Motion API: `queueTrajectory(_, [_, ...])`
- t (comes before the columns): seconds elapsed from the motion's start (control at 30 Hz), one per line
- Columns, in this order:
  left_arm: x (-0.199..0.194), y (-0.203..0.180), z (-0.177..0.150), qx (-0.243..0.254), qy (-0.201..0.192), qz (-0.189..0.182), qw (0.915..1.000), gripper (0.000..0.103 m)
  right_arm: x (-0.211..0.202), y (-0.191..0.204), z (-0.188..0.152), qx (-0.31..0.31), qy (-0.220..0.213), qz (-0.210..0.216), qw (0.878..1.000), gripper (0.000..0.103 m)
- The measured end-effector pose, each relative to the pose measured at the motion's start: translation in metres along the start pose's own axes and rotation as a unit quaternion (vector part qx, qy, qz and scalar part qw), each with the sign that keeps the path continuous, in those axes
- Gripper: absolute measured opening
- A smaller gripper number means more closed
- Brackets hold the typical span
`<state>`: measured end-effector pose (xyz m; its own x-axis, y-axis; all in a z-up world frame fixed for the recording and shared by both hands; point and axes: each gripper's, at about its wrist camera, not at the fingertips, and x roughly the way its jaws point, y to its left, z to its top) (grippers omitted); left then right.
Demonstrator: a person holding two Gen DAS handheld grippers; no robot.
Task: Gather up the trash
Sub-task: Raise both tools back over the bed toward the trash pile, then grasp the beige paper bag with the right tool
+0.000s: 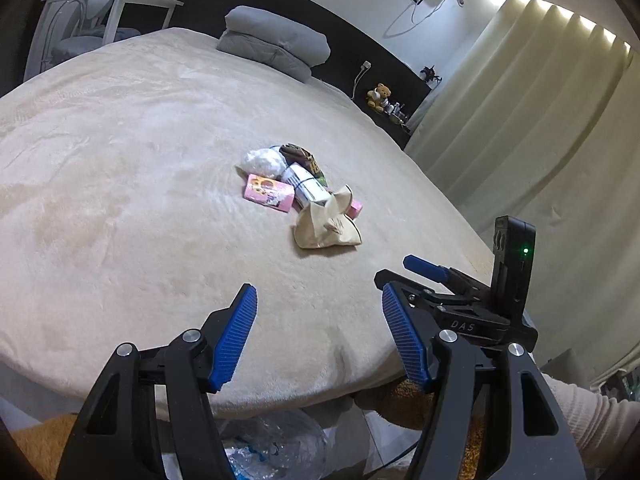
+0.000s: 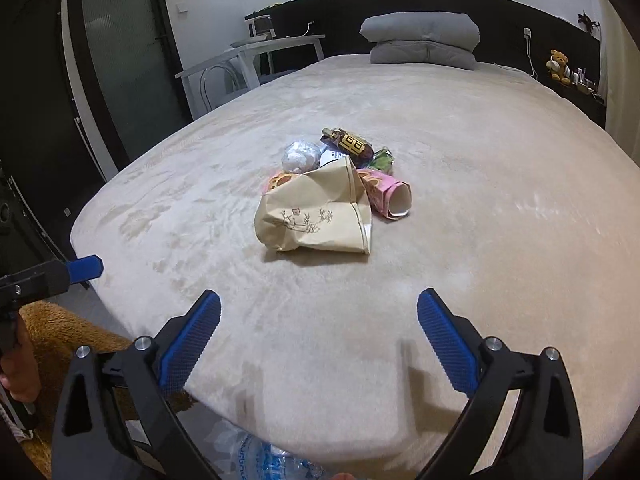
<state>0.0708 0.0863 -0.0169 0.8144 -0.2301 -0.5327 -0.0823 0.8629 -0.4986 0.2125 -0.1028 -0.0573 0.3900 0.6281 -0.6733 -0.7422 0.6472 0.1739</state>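
Observation:
A small heap of trash lies mid-bed on the beige bedspread point(image 1: 120, 200): a crumpled beige paper bag point(image 1: 328, 224) point(image 2: 316, 216), a pink box point(image 1: 268, 193), a white plastic wad point(image 1: 262, 162) point(image 2: 300, 156), a brown wrapper point(image 2: 348, 144), a rolled pink carton point(image 2: 388, 194) and a green wrapper point(image 2: 382, 160). My left gripper point(image 1: 320, 332) hovers over the near bed edge, open and empty. My right gripper point(image 2: 318, 340) is open wide beside it, also empty, well short of the heap. A clear plastic bag point(image 1: 272, 444) point(image 2: 264, 456) sits below the bed edge.
Folded grey bedding point(image 1: 276, 42) point(image 2: 424, 40) lies at the head of the bed. A white table point(image 2: 256, 56) stands to the bed's left, a teddy bear point(image 2: 558, 66) on the shelf to its right, and curtains point(image 1: 520, 120) beyond. A brown rug point(image 2: 60, 328) covers the floor.

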Motion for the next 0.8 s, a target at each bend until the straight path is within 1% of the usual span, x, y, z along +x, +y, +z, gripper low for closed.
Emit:
queueTrajectory(0.17, [0.006,0.022,0.027,-0.002,-0.007,0.012,0.9999,0.064,0.034,0.009,0.019,-0.010,0.006,-0.005,1.000,0.097])
queueTrajectory(0.27, [0.007,0.033,0.039,-0.003,-0.013,0.022,0.9997,0.064,0.051,0.015,0.029,-0.026,0.008,-0.017,0.999,0.097])
queueTrajectory(0.33, [0.008,0.040,0.045,-0.006,-0.014,0.024,0.9996,0.064,0.062,0.013,0.034,-0.023,0.013,-0.024,0.999,0.097])
queueTrajectory(0.47, [0.012,0.045,0.051,-0.007,-0.011,0.027,0.9996,0.064,0.077,0.013,0.039,-0.023,0.022,-0.025,0.999,0.097])
queueTrajectory(0.6, [0.017,0.046,0.053,-0.006,0.000,0.027,0.9996,0.064,0.088,0.011,0.045,-0.036,0.028,-0.039,0.998,0.097])
queueTrajectory(0.67, [0.019,0.047,0.052,-0.007,0.004,0.026,0.9996,0.064,0.093,0.005,0.048,-0.029,0.039,-0.031,0.998,0.097])
queueTrajectory(0.73, [0.020,0.046,0.050,-0.005,0.008,0.028,0.9996,0.064,0.095,0.001,0.051,-0.021,0.041,-0.022,0.999,0.097])
queueTrajectory(0.77, [0.023,0.046,0.050,-0.003,0.012,0.029,0.9995,0.064,0.095,0.000,0.053,-0.021,0.043,-0.019,0.999,0.092])
queueTrajectory(0.8, [0.024,0.046,0.049,-0.002,0.014,0.030,0.9995,0.064,0.093,-0.001,0.053,-0.021,0.042,-0.018,0.999,0.092])
